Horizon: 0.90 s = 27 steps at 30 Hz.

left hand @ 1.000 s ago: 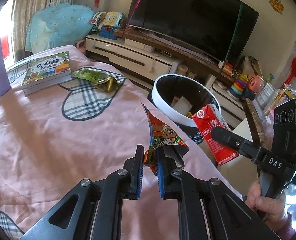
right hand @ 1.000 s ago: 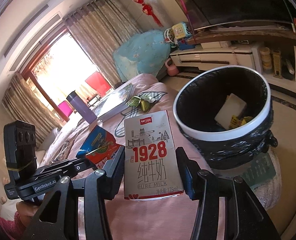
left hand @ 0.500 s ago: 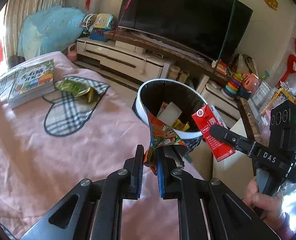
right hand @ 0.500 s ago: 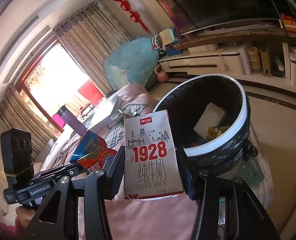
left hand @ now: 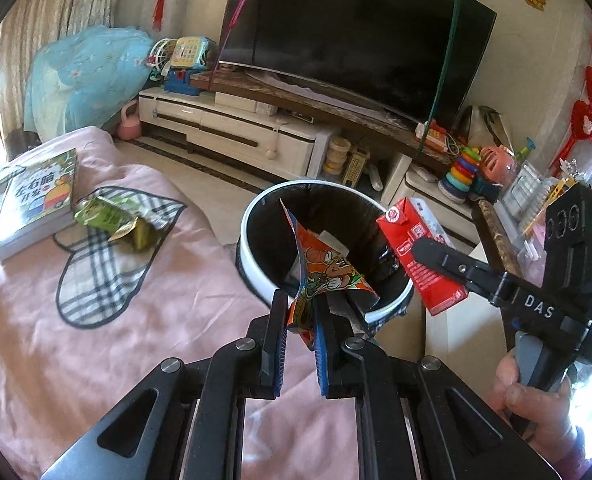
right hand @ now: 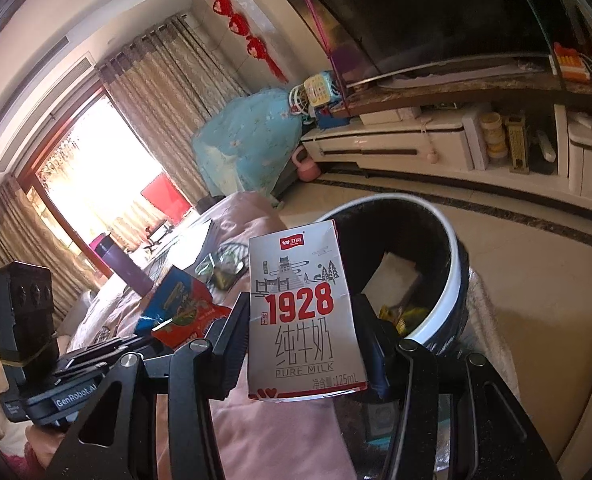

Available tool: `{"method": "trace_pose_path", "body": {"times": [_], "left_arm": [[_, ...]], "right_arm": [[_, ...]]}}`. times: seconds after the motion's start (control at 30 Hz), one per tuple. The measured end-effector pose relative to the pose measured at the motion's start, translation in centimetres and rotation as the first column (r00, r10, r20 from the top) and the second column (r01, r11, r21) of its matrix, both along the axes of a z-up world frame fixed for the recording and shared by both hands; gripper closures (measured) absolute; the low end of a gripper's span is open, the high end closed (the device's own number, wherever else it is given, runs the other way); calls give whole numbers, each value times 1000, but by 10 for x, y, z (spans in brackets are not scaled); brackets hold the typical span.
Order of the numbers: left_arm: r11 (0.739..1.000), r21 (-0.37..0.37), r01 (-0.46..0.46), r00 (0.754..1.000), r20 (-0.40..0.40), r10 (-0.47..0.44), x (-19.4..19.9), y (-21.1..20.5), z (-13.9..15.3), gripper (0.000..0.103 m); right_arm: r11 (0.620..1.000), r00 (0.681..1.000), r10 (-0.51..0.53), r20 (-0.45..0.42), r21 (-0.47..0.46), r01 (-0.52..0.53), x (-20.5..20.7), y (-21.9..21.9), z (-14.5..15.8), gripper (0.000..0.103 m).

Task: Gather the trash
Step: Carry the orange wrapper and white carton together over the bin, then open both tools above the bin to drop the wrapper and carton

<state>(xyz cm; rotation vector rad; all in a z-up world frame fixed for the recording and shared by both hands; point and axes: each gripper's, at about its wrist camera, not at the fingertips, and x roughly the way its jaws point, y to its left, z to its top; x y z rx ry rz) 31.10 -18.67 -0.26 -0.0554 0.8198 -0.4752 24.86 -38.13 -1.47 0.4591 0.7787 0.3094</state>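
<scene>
Between the fingers of the left tool (left hand: 299, 332) sits an orange snack wrapper (left hand: 327, 276), pinched at its lower corner so the crumpled foil stands up and can fall free once let go. Just to that tool's right, the right tool (right hand: 301, 344) clamps a milk carton (right hand: 303, 316) across its sides, upright with the printed face to the camera; that looks like a grip chosen to keep the box from tipping while it is carried. Directly ahead of both tools stands the bin (left hand: 252, 272), black-lined with a white rim, some rubbish already at the bottom; both pieces hang near its near rim, likely about to be dropped in. Left of the left tool spreads a pink bed cover (left hand: 76, 352), with a green wrapper (left hand: 116, 224) not yet collected on a checked heart patch, and a book (left hand: 36, 204) beyond it. Farther off are a pale tiled floor, a low white cabinet (left hand: 232, 132) and a dark television (left hand: 355, 32), with curtains at far left.
</scene>
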Motion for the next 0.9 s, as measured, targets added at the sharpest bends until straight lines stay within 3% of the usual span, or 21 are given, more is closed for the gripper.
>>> {"method": "trace_pose_path", "body": {"times": [0.33,0.9], "left_arm": [[1000,13,-4,1000,-6,5,29,-20,-8,93],[999,36,-9,999,-32,11,61,-42,-21,93]], "right_arm": [[999,1000,1,8,-46,0,19,-7,5,53],[994,998,23,-57,-108,-29,47,-7,-16,53]]}}
